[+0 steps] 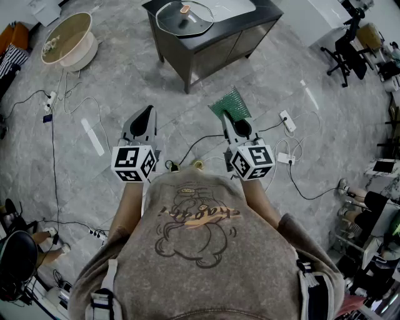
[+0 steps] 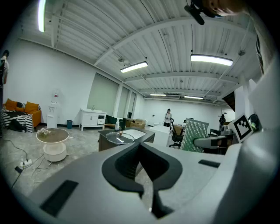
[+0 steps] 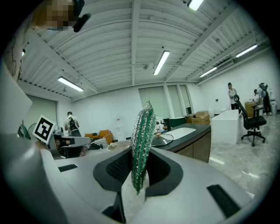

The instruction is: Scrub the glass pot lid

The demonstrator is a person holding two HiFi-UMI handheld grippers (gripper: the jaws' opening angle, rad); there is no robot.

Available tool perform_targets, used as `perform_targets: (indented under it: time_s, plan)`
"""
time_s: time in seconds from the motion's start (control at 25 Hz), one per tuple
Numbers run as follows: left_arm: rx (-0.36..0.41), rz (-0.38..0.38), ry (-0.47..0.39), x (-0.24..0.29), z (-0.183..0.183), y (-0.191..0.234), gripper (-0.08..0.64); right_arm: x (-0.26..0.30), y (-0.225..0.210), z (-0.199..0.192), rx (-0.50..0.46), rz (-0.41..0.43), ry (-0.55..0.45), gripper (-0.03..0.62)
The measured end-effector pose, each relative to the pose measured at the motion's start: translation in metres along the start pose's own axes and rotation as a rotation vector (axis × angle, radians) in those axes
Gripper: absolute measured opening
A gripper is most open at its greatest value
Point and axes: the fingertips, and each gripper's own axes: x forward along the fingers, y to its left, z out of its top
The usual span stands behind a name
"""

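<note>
- The right gripper (image 1: 231, 122) is clamped on a green, glittery scrubbing pad (image 3: 142, 140), which stands upright between its jaws.
- The left gripper (image 2: 146, 175) has its jaws closed together on nothing.
- The glass pot lid (image 1: 184, 17) lies on the dark cabinet (image 1: 250, 28), well ahead of both grippers.
- This looks like the approach, with scrubbing not yet begun. The next move calls for closing in and bringing the pad onto the glass.

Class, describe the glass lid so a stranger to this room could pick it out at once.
Find the dark cabinet standing free mid-room. On its top, beside the white basin, lies the lid. It is the only round, see-through thing there, with a small orange knob at its centre.
</note>
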Motion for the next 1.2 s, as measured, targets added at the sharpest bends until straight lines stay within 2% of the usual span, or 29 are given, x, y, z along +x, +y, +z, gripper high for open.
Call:
perform_targets:
  time_s: [0.24, 0.4, 0.56, 0.72, 0.96, 1.2]
  plan:
    - [0.000, -0.003, -0.004, 0.007, 0.003, -0.009, 0.009, -0.006, -0.006, 0.010, 0.017, 0.036, -0.037, 0.091]
    - [0.001, 0.017, -0.008, 0.016, -0.002, -0.028, 0.009, -0.021, -0.029, 0.001, 0.049, 0.028, -0.033, 0.091]
    - [-0.007, 0.042, -0.007, 0.017, -0.013, -0.044, 0.009, -0.029, -0.038, -0.008, 0.061, 0.076, -0.029, 0.091]
    - [0.010, 0.048, -0.018, 0.019, -0.013, -0.056, 0.009, -0.030, -0.050, -0.011, 0.082, 0.077, -0.033, 0.091]
    - [0.040, 0.058, -0.040, 0.041, 0.001, -0.052, 0.009, -0.009, -0.067, 0.001, 0.111, 0.069, -0.064, 0.091]
    - [0.036, 0.053, -0.060, 0.090, 0.012, -0.037, 0.009, 0.030, -0.094, 0.007, 0.112, 0.060, -0.057, 0.091]
